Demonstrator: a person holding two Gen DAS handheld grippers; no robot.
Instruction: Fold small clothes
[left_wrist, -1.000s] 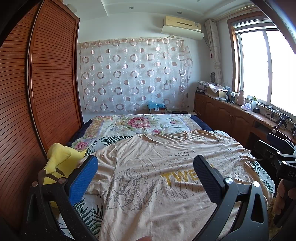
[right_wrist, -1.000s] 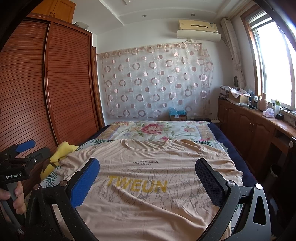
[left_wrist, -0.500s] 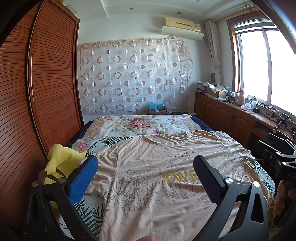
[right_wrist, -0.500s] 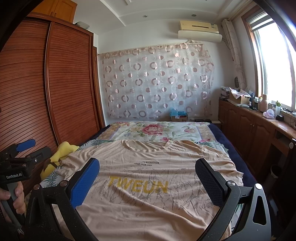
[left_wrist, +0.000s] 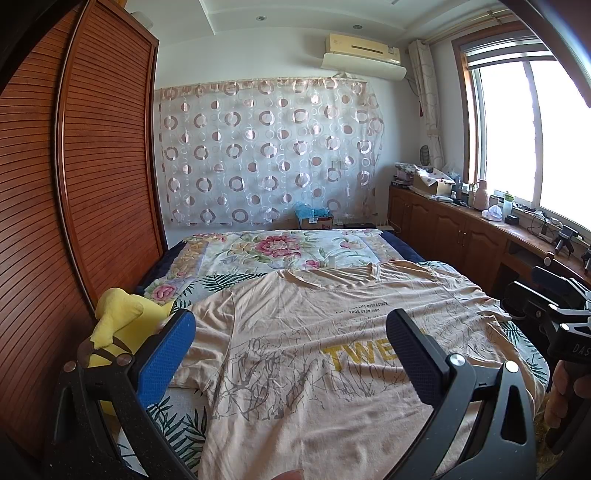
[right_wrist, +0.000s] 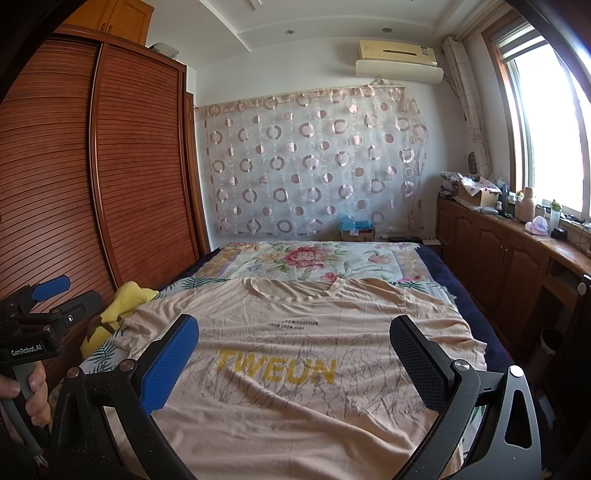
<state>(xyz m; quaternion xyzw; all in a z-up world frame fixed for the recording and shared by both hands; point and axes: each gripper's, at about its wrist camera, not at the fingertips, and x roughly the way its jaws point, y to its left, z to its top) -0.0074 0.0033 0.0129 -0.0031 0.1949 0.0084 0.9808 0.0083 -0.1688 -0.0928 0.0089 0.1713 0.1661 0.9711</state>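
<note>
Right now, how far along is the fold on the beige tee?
Done: the beige T-shirt lies spread flat, print up, collar toward the far end of the bed. In hand: nothing; the left tool and right tool are both open above it, gripping no fabric. Left: every fold; sleeves and hem are still laid out.

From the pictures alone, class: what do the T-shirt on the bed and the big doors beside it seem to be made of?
T-shirt: probably thin cotton-like jersey, matte peach; it lies limp with fine wrinkles, and its print looks flat.
Wardrobe doors: seemingly reddish-brown wood or wood veneer, slightly glossy; fine horizontal slats run across them, and a light sheen shows. Solid wood or laminate cannot be told.
</note>
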